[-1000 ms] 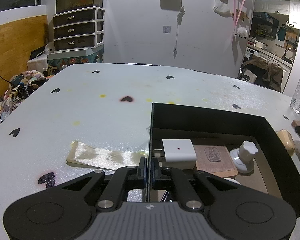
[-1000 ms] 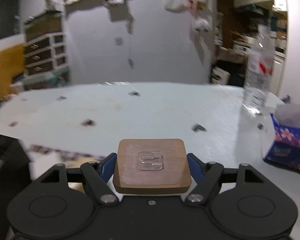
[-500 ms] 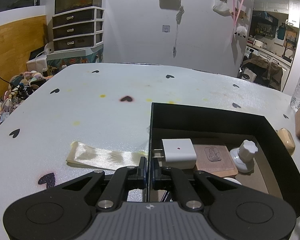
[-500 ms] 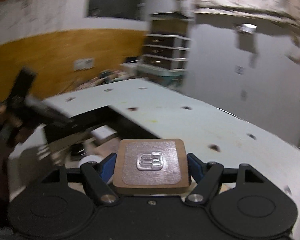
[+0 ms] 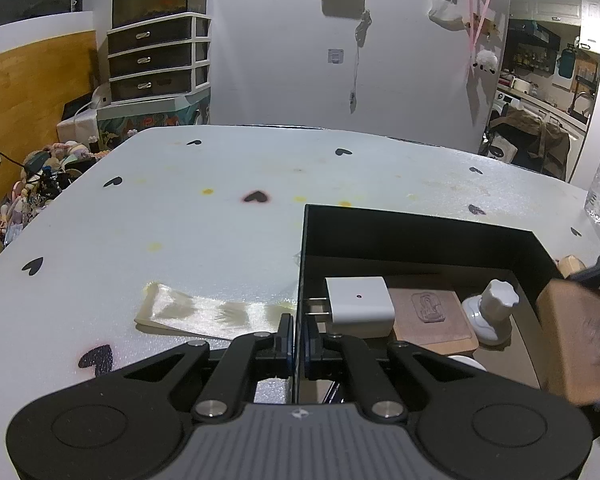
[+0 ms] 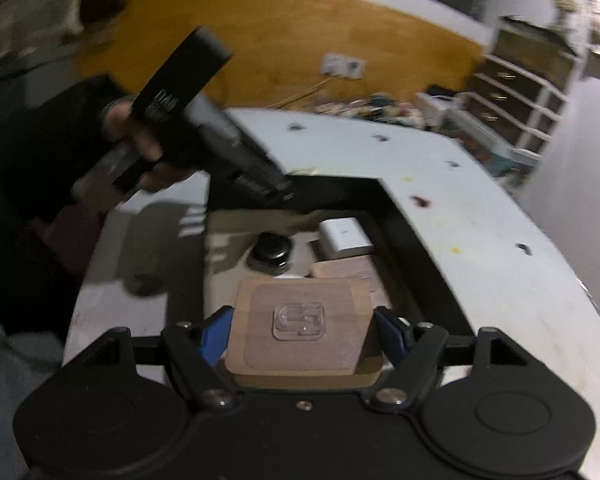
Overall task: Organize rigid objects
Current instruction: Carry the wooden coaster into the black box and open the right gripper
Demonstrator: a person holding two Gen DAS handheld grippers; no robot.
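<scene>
The wooden block (image 6: 305, 334) sat clamped between the right gripper (image 6: 302, 332) jaws, above the black box (image 6: 410, 236); the left gripper (image 5: 297, 334) jaws pinched the box wall between them.

Both cameras sit just behind their own jaws, which fill the bottom of each frame, and both tilt down at the white table (image 5: 204, 240). The left wrist view looks along the table toward the far wall, close over the near left wall of the black box (image 5: 420, 236), which lies at lower right. The right wrist view faces across that box (image 6: 416, 248) from its other side, toward the wood-panelled wall. They share the box interior, including the white charger (image 5: 358, 306) (image 6: 344, 236).
</scene>
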